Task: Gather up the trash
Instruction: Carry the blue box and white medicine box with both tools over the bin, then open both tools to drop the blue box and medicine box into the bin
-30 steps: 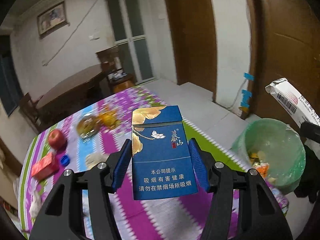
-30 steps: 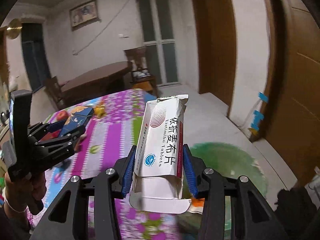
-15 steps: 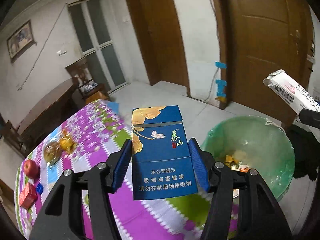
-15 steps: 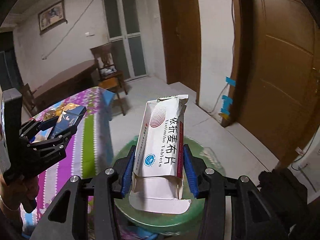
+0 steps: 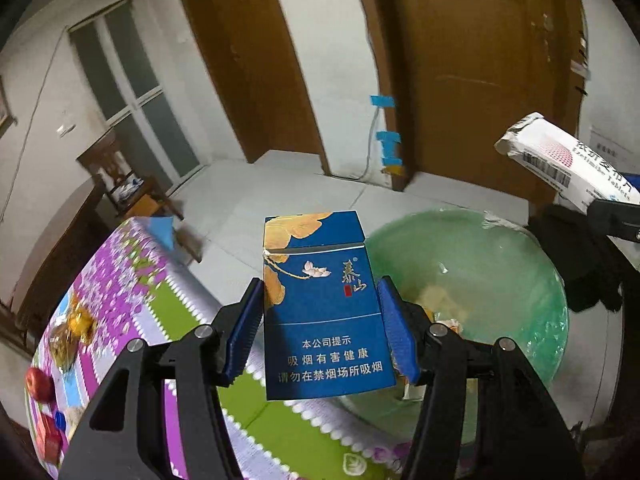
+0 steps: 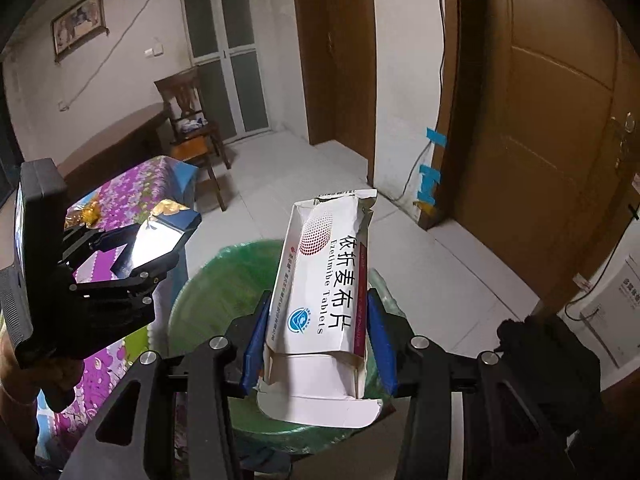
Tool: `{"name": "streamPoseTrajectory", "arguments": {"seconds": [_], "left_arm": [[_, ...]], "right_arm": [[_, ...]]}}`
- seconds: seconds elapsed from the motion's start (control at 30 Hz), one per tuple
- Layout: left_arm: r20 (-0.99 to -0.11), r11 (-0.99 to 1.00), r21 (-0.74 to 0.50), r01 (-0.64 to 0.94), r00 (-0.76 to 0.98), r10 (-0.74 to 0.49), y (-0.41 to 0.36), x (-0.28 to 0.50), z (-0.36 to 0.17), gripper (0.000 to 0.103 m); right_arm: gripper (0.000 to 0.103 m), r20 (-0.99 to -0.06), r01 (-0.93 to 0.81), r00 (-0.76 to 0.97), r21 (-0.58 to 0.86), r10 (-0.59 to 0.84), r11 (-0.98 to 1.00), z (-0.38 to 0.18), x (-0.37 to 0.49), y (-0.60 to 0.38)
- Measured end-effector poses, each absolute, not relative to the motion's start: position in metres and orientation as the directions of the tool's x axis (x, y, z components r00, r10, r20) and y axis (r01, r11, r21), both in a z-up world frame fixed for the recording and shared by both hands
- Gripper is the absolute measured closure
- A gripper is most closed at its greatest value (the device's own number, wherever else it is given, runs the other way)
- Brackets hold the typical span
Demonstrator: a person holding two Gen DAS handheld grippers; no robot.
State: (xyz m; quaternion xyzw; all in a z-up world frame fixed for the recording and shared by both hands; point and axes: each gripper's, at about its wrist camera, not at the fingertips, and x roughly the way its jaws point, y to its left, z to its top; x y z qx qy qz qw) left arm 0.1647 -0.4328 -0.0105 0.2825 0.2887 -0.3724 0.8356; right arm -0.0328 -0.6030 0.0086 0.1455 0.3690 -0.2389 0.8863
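My left gripper (image 5: 320, 320) is shut on a blue cigarette pack (image 5: 324, 304) and holds it upright above the near rim of the green-lined trash bin (image 5: 512, 264). My right gripper (image 6: 318, 332) is shut on a white tablet box (image 6: 324, 292), torn open at both ends, held over the same bin (image 6: 216, 292). The tablet box also shows in the left wrist view (image 5: 560, 160) at the right edge. The cigarette pack shows in the right wrist view (image 6: 160, 236), left of the bin. Some trash lies inside the bin.
A table with a purple, green and white floral cloth (image 5: 132, 288) stands left of the bin. On it lie an apple (image 5: 38, 384), a red box (image 5: 50, 440) and gold wrappers (image 5: 76, 328). A wooden chair (image 6: 188, 120), brown doors and a tiled floor lie beyond.
Both grippers have swung right, away from the table, and now sit over the trash bin. Each still holds its item.
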Motion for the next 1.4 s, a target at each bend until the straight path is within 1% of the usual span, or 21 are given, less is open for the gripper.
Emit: {"name": "streamPoseTrajectory", "arguments": {"seconds": [0.07, 0.3, 0.57, 1.07, 1.4], "left_arm": [[-0.699, 0.545, 0.266, 0.795, 0.548, -0.459, -0.440, 0.163, -0.013, 0.048], [-0.751, 0.462, 0.209, 0.862, 0.444, -0.488, -0.456, 0.162, -0.023, 0.048], [-0.786, 0.418, 0.160, 0.894, 0.371, -0.494, -0.463, 0.151, -0.037, 0.048], [-0.794, 0.405, 0.151, 0.902, 0.354, -0.494, -0.462, 0.150, -0.043, 0.048], [-0.796, 0.411, 0.149, 0.899, 0.356, -0.490, -0.462, 0.150, -0.046, 0.048]], "right_arm": [[0.056, -0.736, 0.537, 0.602, 0.085, -0.310, 0.839, 0.003, -0.035, -0.607], [0.056, -0.762, 0.548, 0.578, 0.099, -0.290, 0.831, -0.003, -0.030, -0.608], [0.056, -0.789, 0.551, 0.551, 0.099, -0.271, 0.829, -0.015, -0.028, -0.605], [0.056, -0.815, 0.555, 0.525, 0.111, -0.244, 0.824, -0.031, -0.022, -0.605], [0.055, -0.811, 0.552, 0.539, 0.138, -0.226, 0.822, -0.035, -0.016, -0.607]]}}
